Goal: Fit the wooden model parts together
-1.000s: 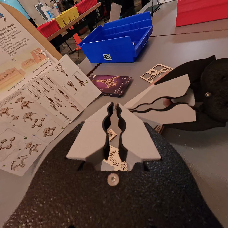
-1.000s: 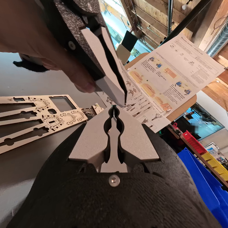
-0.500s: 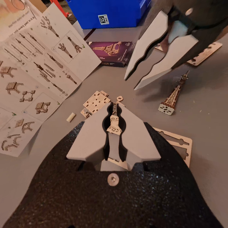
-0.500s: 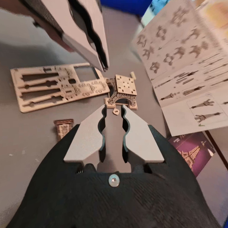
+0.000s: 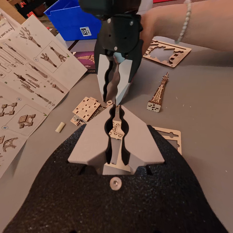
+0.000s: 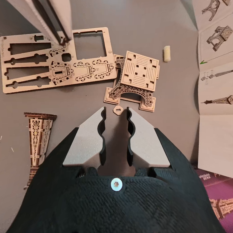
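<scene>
on the grey table (image 6: pixel 145 25), the left gripper (image 6: pixel 63 42) sits with its jaws nearly together, tips over the cut-out wooden sheet (image 6: pixel 25 78); whether it grips anything i cannot tell. the right gripper (image 6: pixel 116 109) is spread wide and empty, just short of the small wooden washer (image 6: pixel 118 110). beyond stands the tower base (image 6: pixel 137 76).

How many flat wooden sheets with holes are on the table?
2. One sheet lies far right by the person's arm. The other sheet lies beside the tower base, under the left hand-held gripper. More may be hidden.
</scene>
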{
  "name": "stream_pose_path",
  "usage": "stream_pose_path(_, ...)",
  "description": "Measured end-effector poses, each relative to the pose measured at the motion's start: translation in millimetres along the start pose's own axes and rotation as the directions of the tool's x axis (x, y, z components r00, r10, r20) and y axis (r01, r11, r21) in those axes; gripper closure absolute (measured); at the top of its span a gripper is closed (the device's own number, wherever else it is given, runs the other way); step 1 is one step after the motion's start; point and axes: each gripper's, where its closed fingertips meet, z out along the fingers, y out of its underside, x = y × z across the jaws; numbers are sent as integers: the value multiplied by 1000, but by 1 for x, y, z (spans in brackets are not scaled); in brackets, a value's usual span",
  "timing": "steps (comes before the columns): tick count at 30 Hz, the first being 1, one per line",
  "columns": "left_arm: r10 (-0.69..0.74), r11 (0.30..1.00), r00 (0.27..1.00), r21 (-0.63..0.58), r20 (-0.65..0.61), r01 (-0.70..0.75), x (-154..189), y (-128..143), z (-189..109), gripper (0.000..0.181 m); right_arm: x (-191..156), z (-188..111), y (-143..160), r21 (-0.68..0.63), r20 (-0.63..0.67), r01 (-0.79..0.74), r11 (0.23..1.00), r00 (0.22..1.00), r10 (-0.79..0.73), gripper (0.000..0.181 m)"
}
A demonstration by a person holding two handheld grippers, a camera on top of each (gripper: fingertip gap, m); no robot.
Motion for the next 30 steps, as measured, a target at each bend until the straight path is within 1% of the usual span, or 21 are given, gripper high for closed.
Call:
stream_pose_path(1, 9, 1000, 1000, 6, -7, -9, 1, 0, -1, 177, -3, 1, 0, -3, 38, -8, 1000, 999, 8, 156)
stream_pose_path(2, 16, 1000, 1000, 13, -9, -16, 1, -1, -2, 177, -5, 1, 0, -5, 72, -21, 1000, 997, 22, 165)
stream_pose_path(4, 16, 999, 1000, 38, -24, -15, 2, -3, -4, 177, -4, 2, 0, 2, 85, -42, 999, 996, 41, 169)
stream_pose_path(6, 10, 997, 999, 71, -39, -7, 3, -7, -6, 177, -4, 2, 0, 28, 67, -40, 999, 997, 38, 169)
stream_pose_path(9, 2, 994, 999, 108, -53, 3, 5, -12, -6, 178, -9, -2, 3, 55, 52, -71, 996, 996, 68, 155)
stream_pose_path(11, -6, 992, 998, 126, -60, 13, 6, -13, -6, 178, -7, -11, 2, 81, -19, -84, 993, 996, 86, 146)
stream_pose_path(12, -4, 992, 998, 127, -60, 12, 6, -13, -6, 178, -10, -18, -4, 127, -33, -79, 989, 996, 84, 148)
stream_pose_path(13, 5, 992, 999, 130, -52, 2, 6, -14, -6, 178, -15, -26, -16, 205, -41, -64, 977, 996, 74, 156)
stream_pose_path(15, 27, 992, 999, 122, -35, -23, 6, -15, -5, 178, -24, -44, -42, 380, -69, -14, 925, 997, 43, 166)
stream_pose_path(16, 35, 994, 999, 108, -30, -31, 6, -13, -3, 178, -25, -49, -46, 416, -104, 16, 909, 994, 30, 170)
stream_pose_path(17, 39, 996, 999, 87, -29, -36, 6, -10, 0, 178, -19, -50, -40, 389, -162, 43, 920, 987, 23, 169)
stream_pose_path(18, 37, 997, 999, 64, -23, -35, 6, -6, 4, 178, -15, -45, -28, 317, -194, 62, 946, 981, 1, 165)
stream_pose_path(19, 33, 998, 999, 45, -24, -32, 5, -2, 7, 178, -14, -39, -15, 236, -188, 71, 969, 982, -27, 160)
stream_pose_path(20, 28, 999, 999, 33, -29, -27, 6, 1, 9, 178, -14, -33, -7, 184, -167, 76, 980, 985, -45, 155)
stream_pose_path(21, 24, 999, 999, 32, -30, -23, 6, 2, 10, 178, -15, -29, -4, 168, -139, 83, 982, 989, -60, 156)
stream_pose_path(22, 23, 999, 999, 36, -31, -22, 6, 2, 10, 178, -15, -25, -3, 162, -109, 89, 983, 991, -72, 159)
stream_pose_path(25, 33, 997, 998, 70, -45, -29, 8, -2, 7, 178, -16, -16, 1, 123, -24, 99, 987, 995, -96, 159)
stream_pose_path(27, 34, 995, 998, 97, -54, -28, 9, -5, 5, 178, -13, -12, 3, 102, -20, 112, 988, 994, -110, 157)
stream_pose_path(29, 33, 991, 998, 132, -55, -26, 9, -10, 1, 178, -10, -15, -5, 133, -48, 110, 985, 993, -105, 147)
stream_pose_path(30, 32, 988, 998, 156, -61, -23, 9, -13, -2, 178, -14, -20, -17, 196, -46, 109, 975, 994, -102, 144)
